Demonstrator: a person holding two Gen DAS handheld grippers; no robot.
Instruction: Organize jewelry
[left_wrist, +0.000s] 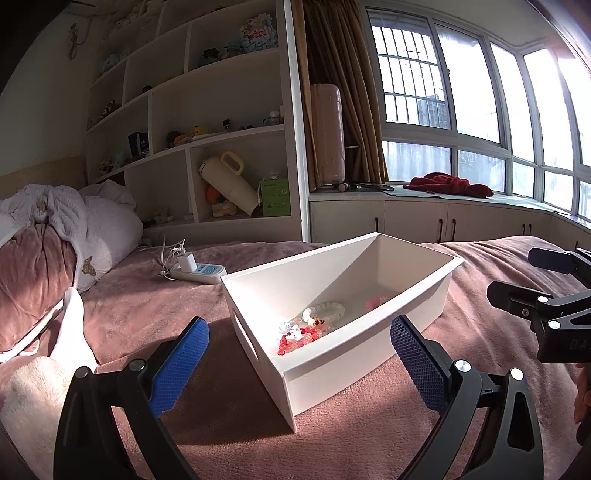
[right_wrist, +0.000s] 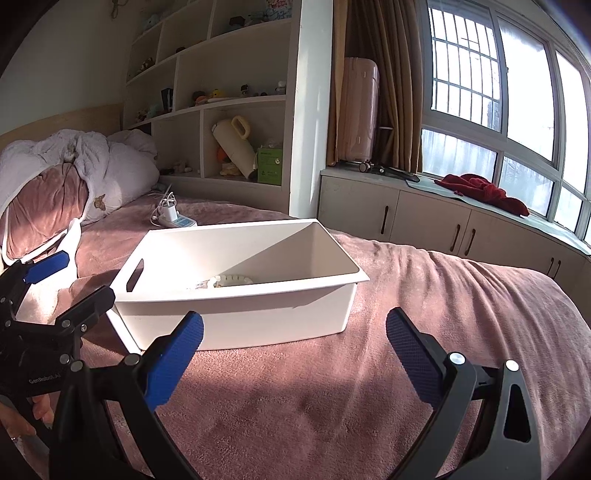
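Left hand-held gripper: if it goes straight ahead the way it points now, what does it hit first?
Most likely the white bin. The left hand-held gripper is open, and the bin's near corner sits between its fingers, just ahead over the pink blanket. The bead bracelets lie inside, behind that wall. Exact depth is unclear.

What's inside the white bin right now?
In the white bin: a red bead bracelet, a white bead bracelet, a clear piece and something pink. The near wall hides most from the right wrist view.

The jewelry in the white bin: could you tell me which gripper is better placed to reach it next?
Probably left. The left gripper, open, faces the red beads and white bracelet over the white bin's corner. The right gripper, open, sees mostly the bin's side wall.
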